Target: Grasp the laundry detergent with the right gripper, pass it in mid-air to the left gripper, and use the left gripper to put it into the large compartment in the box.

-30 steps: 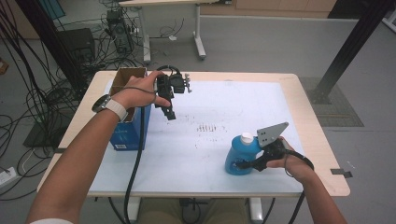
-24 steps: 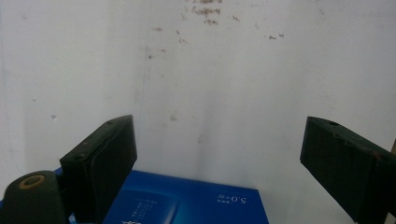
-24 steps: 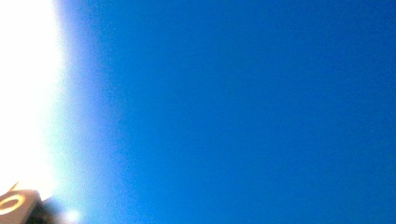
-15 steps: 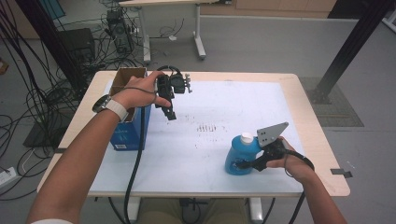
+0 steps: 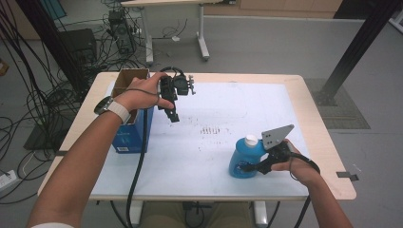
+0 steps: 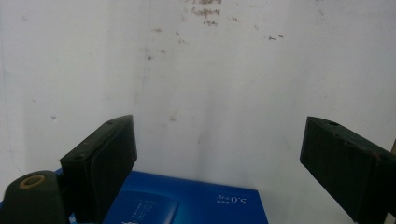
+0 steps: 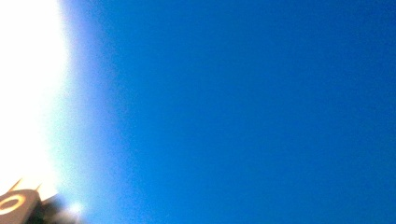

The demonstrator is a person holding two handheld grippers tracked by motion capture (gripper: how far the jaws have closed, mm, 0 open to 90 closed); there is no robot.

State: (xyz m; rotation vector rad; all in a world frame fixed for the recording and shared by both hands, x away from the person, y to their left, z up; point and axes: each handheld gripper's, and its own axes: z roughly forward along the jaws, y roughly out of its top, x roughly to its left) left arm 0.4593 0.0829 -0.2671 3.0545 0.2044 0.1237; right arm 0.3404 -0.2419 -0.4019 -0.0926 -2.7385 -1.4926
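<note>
A blue bottle (image 5: pixel 242 159) with a white cap (image 5: pixel 250 140) stands near the front right of the white mat (image 5: pixel 214 99). My right gripper (image 5: pixel 252 166) is shut on its lower body from the right side. Its blue wall (image 7: pixel 233 112) sits blurred, right against the camera, in the right gripper view. My left gripper (image 5: pixel 172 115) hangs open above the mat's left part, pointing down, with nothing between its jaws. In the left gripper view the wide-apart jaws of the left gripper (image 6: pixel 224 154) frame the stained mat (image 6: pixel 233 70) and a corner of the blue box (image 6: pixel 187 205).
A tall blue box (image 5: pixel 130 130) with an open cardboard top stands at the table's left, just beside my left hand. Dark specks mark the mat's middle (image 5: pixel 214 129). Cables, a black post and another table's legs lie on the floor beyond the far edge.
</note>
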